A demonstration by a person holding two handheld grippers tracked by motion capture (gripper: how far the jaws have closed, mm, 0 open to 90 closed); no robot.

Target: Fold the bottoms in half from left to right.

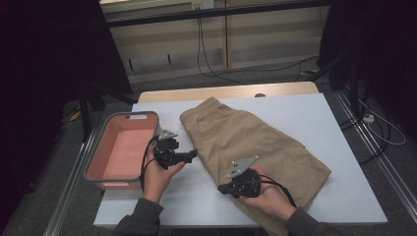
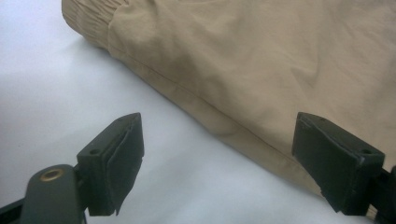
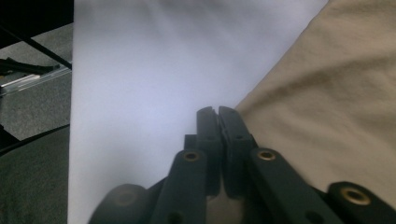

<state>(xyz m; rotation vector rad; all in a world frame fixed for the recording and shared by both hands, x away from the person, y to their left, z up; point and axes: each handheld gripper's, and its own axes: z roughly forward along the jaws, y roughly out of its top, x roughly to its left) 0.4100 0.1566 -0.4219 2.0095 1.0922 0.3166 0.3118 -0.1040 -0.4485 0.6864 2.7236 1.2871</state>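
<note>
A pair of tan shorts [image 1: 246,137] lies spread flat across the white table [image 1: 314,118], waistband toward the far left. My left gripper [image 1: 193,155] hovers just left of the shorts' near-side seam, jaws pointing right. In the left gripper view it [image 2: 217,140] stands open, the hem of the shorts [image 2: 261,60] running between and beyond its pads, which touch nothing. My right gripper [image 1: 222,189] sits at the shorts' front left edge, pointing left. In the right gripper view it [image 3: 218,112] is shut with nothing between the jaws, the tan cloth [image 3: 336,93] beside it on the right.
A grey bin [image 1: 96,147] with a pink inside stands on the table's left edge, close behind my left hand. Bare table [image 1: 196,196] lies between the two hands. Cables run over the floor beyond the table's far and right edges.
</note>
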